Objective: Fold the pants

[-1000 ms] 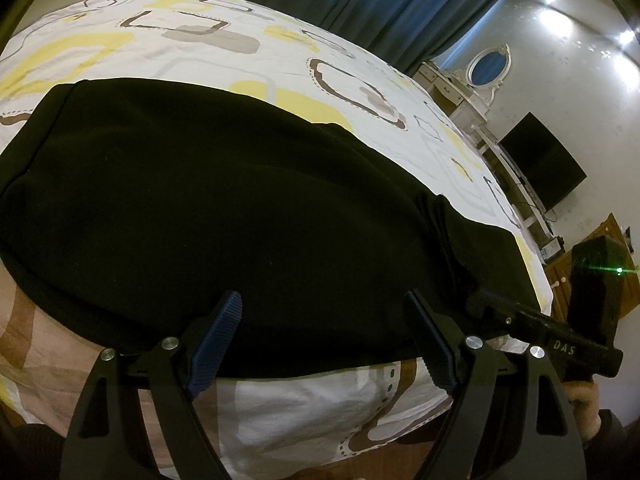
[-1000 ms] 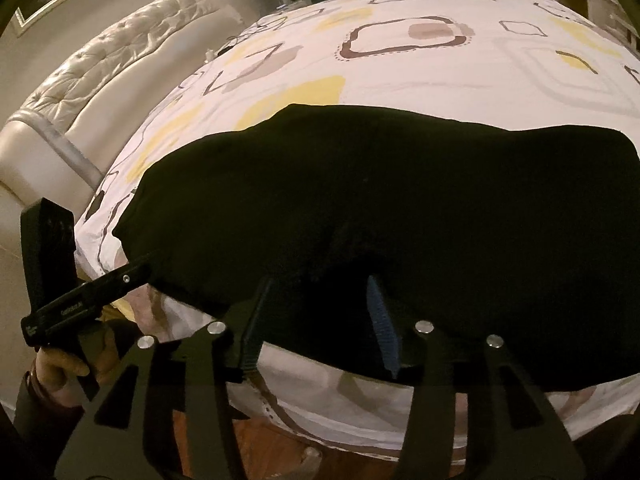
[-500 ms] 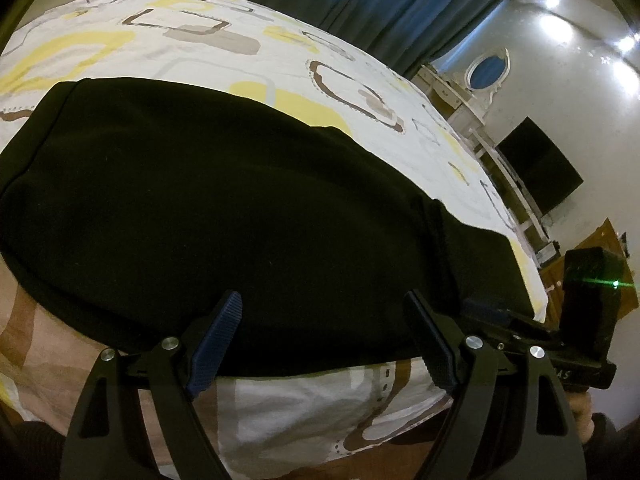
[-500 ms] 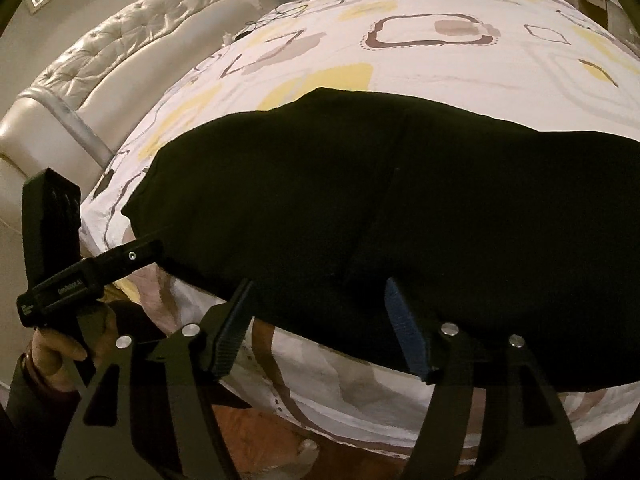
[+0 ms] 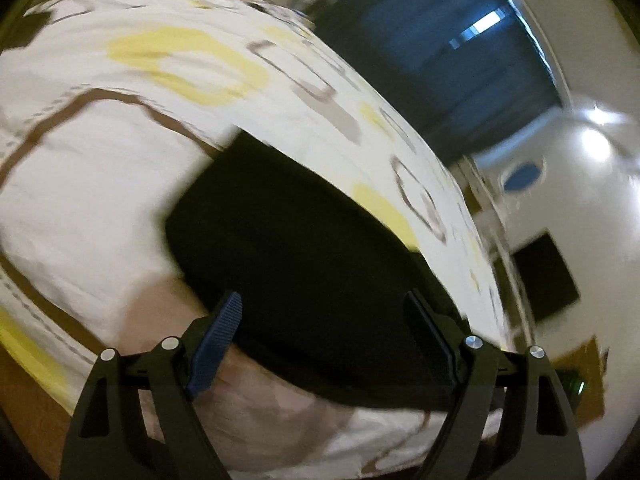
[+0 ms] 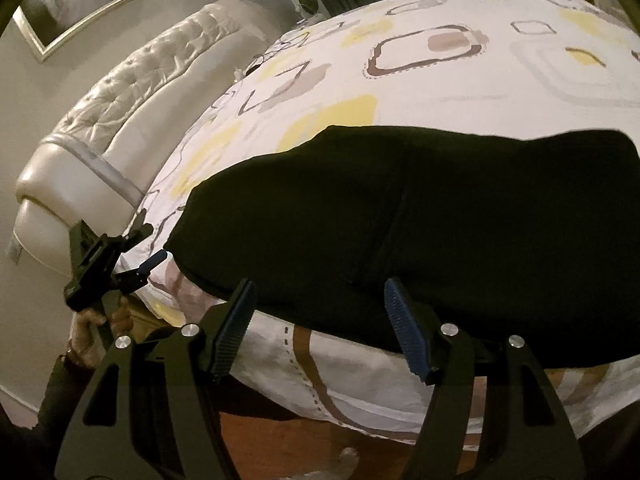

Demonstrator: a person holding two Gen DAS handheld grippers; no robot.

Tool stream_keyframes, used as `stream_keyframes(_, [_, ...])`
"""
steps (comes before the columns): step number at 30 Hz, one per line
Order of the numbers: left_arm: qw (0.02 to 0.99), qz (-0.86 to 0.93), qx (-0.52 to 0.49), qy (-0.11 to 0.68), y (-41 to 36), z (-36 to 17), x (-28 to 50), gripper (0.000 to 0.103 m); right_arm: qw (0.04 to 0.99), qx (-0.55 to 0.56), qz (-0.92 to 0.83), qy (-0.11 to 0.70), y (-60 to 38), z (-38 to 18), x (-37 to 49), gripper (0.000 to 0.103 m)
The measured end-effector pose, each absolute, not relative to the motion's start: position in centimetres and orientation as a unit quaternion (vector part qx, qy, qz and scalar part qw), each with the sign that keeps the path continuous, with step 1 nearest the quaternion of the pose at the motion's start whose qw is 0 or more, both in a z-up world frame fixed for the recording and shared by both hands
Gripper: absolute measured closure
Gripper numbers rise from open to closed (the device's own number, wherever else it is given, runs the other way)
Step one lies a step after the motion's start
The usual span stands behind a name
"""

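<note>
Two handheld grippers face a bed (image 6: 460, 72) on which black pants (image 6: 460, 220) lie flat near the near edge of the mattress. The bedcover is white with yellow, grey and brown rounded-square shapes.

Right gripper (image 6: 320, 324): its jaws stand wide open, with nothing between them. The blue ribbed pads (image 6: 402, 330) sit just at the near edge of the pants; contact with the cloth cannot be confirmed. In this view the pants span from left of centre to the right border, with a faint vertical crease running down near the middle.

Left gripper (image 5: 326, 340): its jaws are also wide open and hold nothing. The pants (image 5: 304, 264) fill the space ahead of and between the fingers, and their left end lies just beyond the left finger (this view is motion-blurred, so fine detail is unreliable). The same gripper appears in the right wrist view at the far left (image 6: 146, 250), held by a hand (image 6: 92, 320), with one blue pad close to the left end of the pants.

Surroundings:
- A tufted cream headboard (image 6: 132, 120) stands at the left end of the bed.
- A framed picture (image 6: 72, 4) hangs on the wall above it.
- Dark blue curtains (image 5: 448, 64) hang beyond the far side of the bed.
- A dark screen (image 5: 546, 276) is on the right wall.
</note>
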State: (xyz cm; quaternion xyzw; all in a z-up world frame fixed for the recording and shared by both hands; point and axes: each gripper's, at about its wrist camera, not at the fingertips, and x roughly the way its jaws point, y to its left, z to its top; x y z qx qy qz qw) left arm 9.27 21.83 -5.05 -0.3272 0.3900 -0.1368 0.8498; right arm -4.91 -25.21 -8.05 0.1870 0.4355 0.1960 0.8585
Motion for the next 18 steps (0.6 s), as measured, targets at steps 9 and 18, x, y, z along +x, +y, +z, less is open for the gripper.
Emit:
stream_keyframes(9, [0.825, -0.132, -0.369, 0.408, 26.9, -7.4, 13.4, 0.022, 0.852, 0.18, 0.199, 0.45, -24.2, -8.7, -4.6, 0.036])
stream_keyframes(18, [0.779, -0.194, -0.368, 0.469, 26.8, -9.3, 17.9, 0.022, 0.842, 0.184, 0.197, 0.467, -23.6, -9.9, -3.9, 0.036])
